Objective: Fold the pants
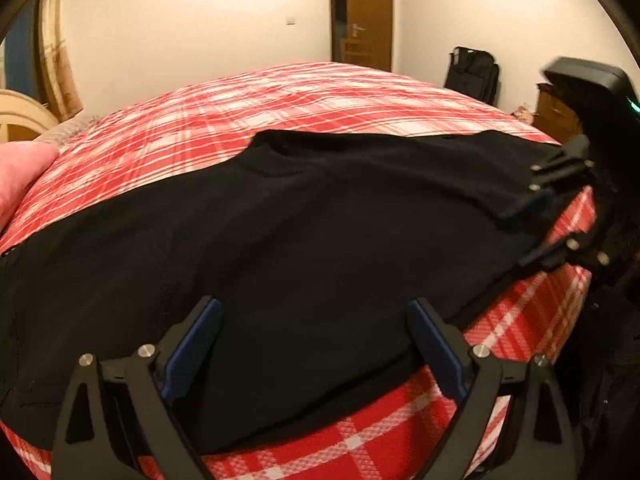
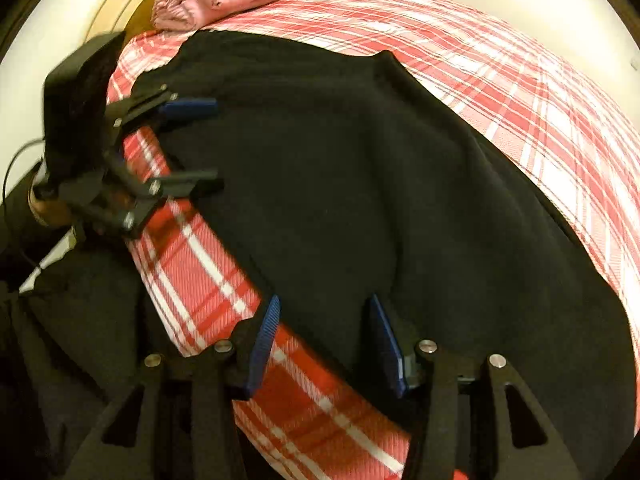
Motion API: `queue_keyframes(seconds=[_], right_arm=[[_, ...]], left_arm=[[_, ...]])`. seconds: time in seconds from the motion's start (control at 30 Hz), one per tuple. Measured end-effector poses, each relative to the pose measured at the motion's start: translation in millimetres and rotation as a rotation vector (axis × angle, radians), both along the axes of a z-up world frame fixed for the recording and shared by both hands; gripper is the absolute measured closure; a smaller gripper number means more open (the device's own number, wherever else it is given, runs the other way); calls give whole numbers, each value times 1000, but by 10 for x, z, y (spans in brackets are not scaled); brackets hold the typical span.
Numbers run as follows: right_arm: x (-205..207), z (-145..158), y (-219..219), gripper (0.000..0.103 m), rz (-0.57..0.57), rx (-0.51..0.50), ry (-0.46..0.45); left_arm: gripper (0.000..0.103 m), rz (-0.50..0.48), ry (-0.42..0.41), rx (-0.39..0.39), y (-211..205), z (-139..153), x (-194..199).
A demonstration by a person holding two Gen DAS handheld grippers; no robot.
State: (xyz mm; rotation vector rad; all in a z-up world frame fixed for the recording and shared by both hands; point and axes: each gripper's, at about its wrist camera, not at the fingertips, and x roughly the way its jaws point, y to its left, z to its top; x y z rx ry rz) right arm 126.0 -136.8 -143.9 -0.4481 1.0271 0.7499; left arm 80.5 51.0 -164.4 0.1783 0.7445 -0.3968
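Red-and-white plaid bed cover [image 1: 304,96] is overlaid by soft, limp black fabric pants [image 1: 304,232] along its near edge. Left gripper [image 1: 316,344] and right gripper [image 2: 324,340] fingers are spread apart, unloaded; hem edges are judged best gripped.

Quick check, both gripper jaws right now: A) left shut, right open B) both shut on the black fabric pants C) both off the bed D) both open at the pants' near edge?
D: the left gripper and right gripper both show blue pads spread apart over the near edge of the black fabric pants on the red plaid bedspread.
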Motion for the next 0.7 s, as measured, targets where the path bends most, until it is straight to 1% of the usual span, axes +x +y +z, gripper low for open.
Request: queue_keyframes(seconds=[0.07,0.1,0.13,0.2,0.23,0.33,0.37,0.43,0.5,0.57,0.6,0.67,0.7], right_arm=[[-29,30,28,54,-5,-16,-18],[-39,67,44,54,-13,0,-31],[-33,117,64,54,-22,40,-36],[-5,153,98,54,-52,90,-46],[34,129,145,54,-77,99,-48],[68,-15,264,53,-101,95,-25],[33,-22,291,52,-100,89,-56],[4,-25,319,52,-97,73,-82],[30,-37,285,52,-106,100,-69],[23,-35,227,52,-110,114,-57],[23,-32,220,52,-113,116,-55],[9,-39,231,52,-113,109,-69],[-8,-44,242,52,-110,103,-82]], left_arm=[[7,23,6,1,19,30,9],[7,41,6,5,37,50,20],[7,56,7,10,44,70,30],[7,71,16,11,71,83,24],[7,70,24,8,93,76,30],[9,66,36,17,118,84,18],[9,67,34,15,120,96,6],[9,79,22,6,183,153,-20],[9,89,16,-8,254,219,-4],[9,108,-18,-8,386,323,-21],[9,148,-56,22,514,389,-18],[9,212,-89,58,733,456,28],[9,280,-111,85,957,482,73]])
